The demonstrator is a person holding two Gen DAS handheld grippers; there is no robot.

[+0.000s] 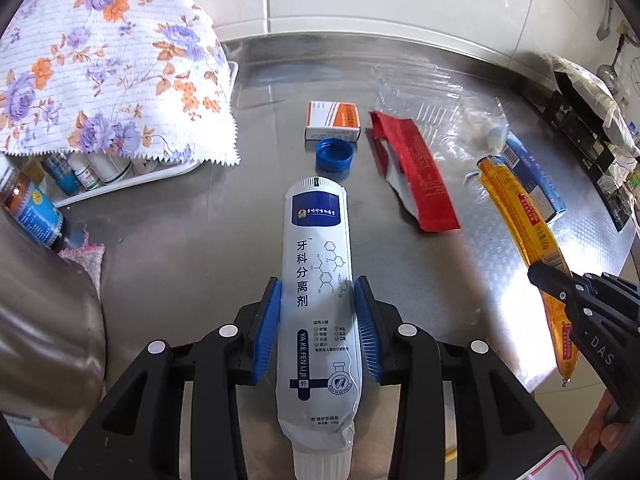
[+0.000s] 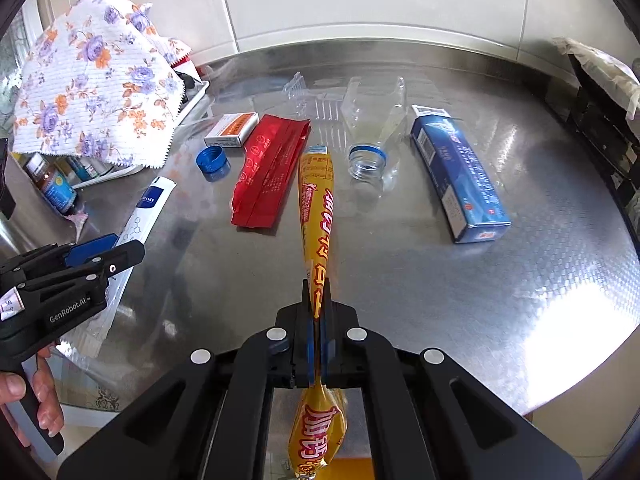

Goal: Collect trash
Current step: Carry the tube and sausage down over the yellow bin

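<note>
My left gripper [image 1: 317, 292] is shut on a white toothpaste tube [image 1: 318, 264], its blue pads pressing both sides; the tube points away over the steel table. My right gripper [image 2: 317, 292] is shut on a long yellow sausage wrapper [image 2: 316, 208] that sticks out forward and hangs behind the jaws. On the table lie a red foil packet [image 2: 266, 172], a blue bottle cap [image 2: 212, 160], a small orange-and-white box [image 2: 232, 128], a blue carton [image 2: 460, 176] and a crushed clear bottle [image 2: 366, 160]. The left gripper [image 2: 100, 256] shows at the left of the right wrist view.
A flowered cloth [image 1: 108, 60] covers a white tray of small bottles [image 1: 80, 176] at the left. A clear plastic tray [image 2: 316, 100] lies at the back. A dark rack [image 1: 584, 136] stands at the right edge. White tiled wall [image 2: 360, 0] behind.
</note>
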